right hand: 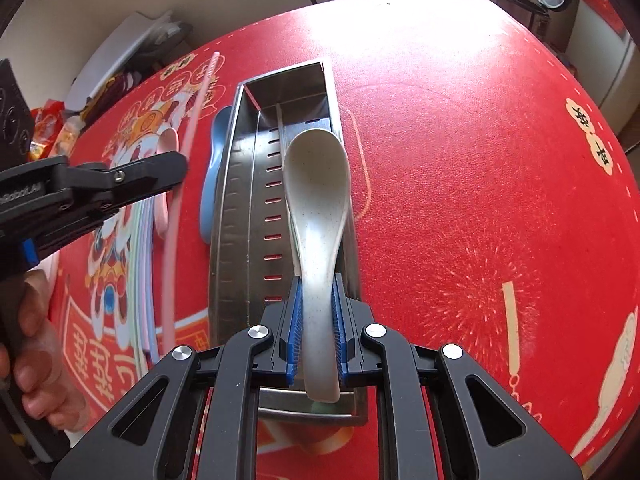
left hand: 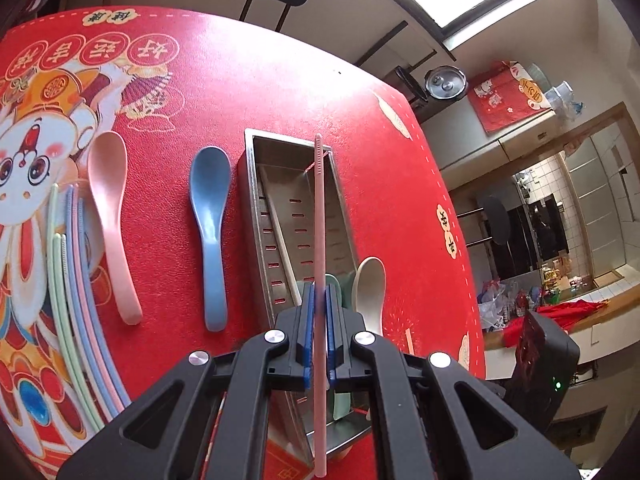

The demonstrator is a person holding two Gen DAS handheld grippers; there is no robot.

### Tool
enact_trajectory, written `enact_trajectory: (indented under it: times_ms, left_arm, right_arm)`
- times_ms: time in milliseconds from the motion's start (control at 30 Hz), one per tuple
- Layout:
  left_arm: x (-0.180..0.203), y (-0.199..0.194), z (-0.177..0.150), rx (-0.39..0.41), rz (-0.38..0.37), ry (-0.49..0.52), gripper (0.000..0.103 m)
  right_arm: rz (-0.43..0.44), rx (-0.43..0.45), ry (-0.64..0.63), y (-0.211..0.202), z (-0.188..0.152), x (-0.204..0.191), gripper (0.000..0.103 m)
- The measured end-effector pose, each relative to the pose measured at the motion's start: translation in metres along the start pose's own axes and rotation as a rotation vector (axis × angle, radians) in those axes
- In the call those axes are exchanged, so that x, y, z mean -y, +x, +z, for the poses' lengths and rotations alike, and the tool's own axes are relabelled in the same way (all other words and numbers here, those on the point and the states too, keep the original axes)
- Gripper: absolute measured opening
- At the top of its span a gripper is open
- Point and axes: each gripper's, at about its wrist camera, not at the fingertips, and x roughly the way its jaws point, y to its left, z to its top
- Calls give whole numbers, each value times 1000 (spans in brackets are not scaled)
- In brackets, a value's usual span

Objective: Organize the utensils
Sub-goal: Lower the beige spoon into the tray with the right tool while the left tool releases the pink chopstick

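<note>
I can read little. On my left gripper (right hand: 168,168), white lettering ends in "Robot.AI", its start cut off. Near it, the red tablecloth (right hand: 460,160) carries Chinese characters in round medallions, upside down, which I cannot make out.

The table (right hand: 460,128) lies bare and red to the right of the steel tray (left hand: 256,184), with wide room for a hand there and beyond the tray's far end. The tray's far half stands open from above; its near half is crowded by the white spoon (right hand: 316,200) in the right tongs (right hand: 317,328) and the pink chopstick (left hand: 319,208) in the left tongs (left hand: 319,332). Left of the tray the way is tight: the blue spoon (left hand: 210,216) lies just beside its wall, then the pink spoon (left hand: 110,208), then a bundle of chopsticks (left hand: 70,280), with narrow strips of cloth between. In the right view the left tongs and a hand (right hand: 44,360) block the near left side.
</note>
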Motion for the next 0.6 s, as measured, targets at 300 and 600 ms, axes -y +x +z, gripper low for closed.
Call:
enact_trajectory:
  times_ms: [300,600]
  left_arm:
    - [-2,26,3,-25,62,-12,5]
    - [-6,35,10,-42,76,-10,6]
  right_arm:
    - [7,-25,6,7,-1,2,14]
    - [13,-58,9,16,2,-1,16]
